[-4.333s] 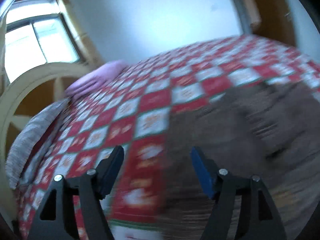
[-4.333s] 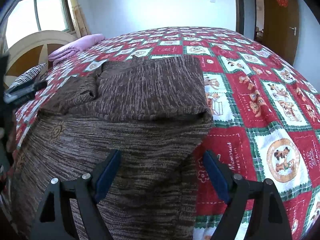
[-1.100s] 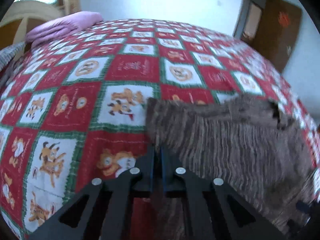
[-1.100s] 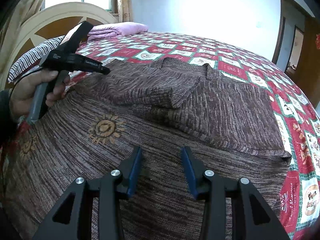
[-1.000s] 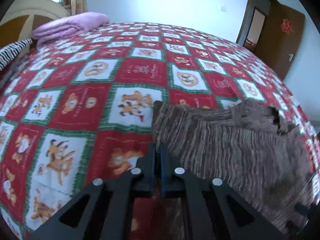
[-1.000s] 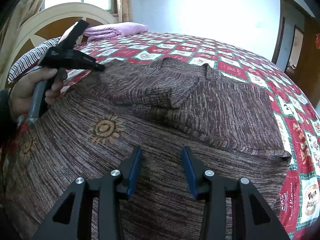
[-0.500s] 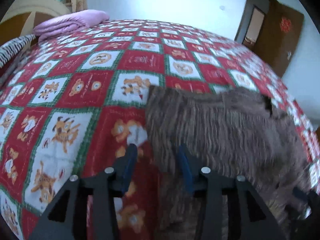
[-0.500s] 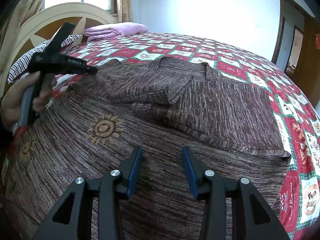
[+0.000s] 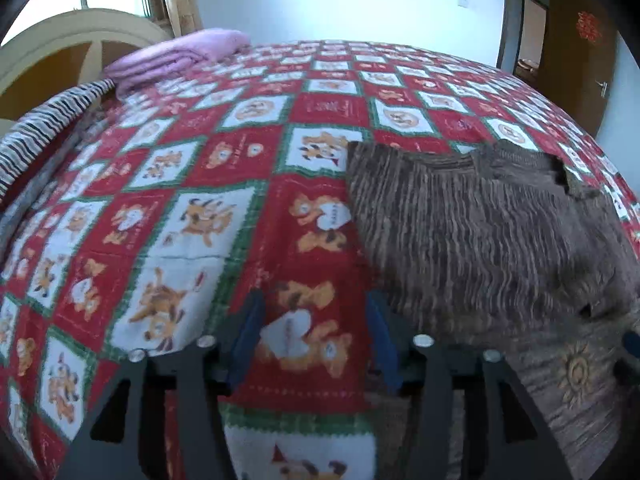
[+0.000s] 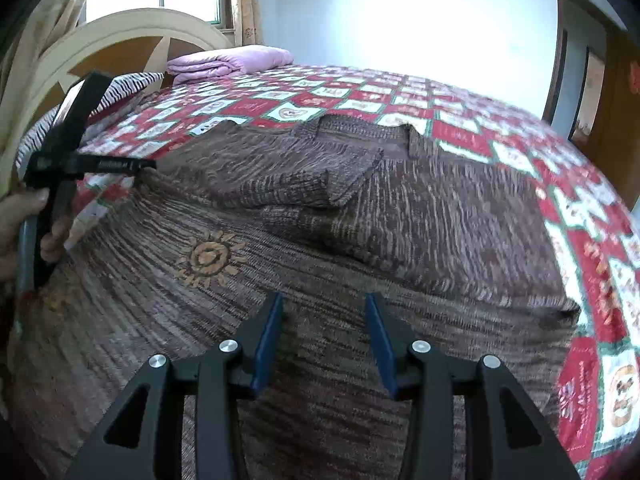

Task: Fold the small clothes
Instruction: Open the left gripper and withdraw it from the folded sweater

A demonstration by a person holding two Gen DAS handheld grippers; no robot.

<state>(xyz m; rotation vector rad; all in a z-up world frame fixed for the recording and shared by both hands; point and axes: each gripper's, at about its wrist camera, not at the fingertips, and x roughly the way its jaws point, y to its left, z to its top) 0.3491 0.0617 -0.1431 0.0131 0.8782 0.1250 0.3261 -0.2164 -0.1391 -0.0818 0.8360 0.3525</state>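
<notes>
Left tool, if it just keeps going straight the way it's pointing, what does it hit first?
Most likely the red patchwork bedspread. The left tool is open, nothing between its fingers, aimed over bare quilt just left of the brown sweater. Depth is unclear, so its right finger might brush the sweater's edge.

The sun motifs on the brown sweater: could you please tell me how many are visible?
1 clear sun motif, on the brown sweater just below the folded-in sleeve, left of centre. A fainter orange mark nearer the left edge may be a second; it is too blurred to tell.
</notes>
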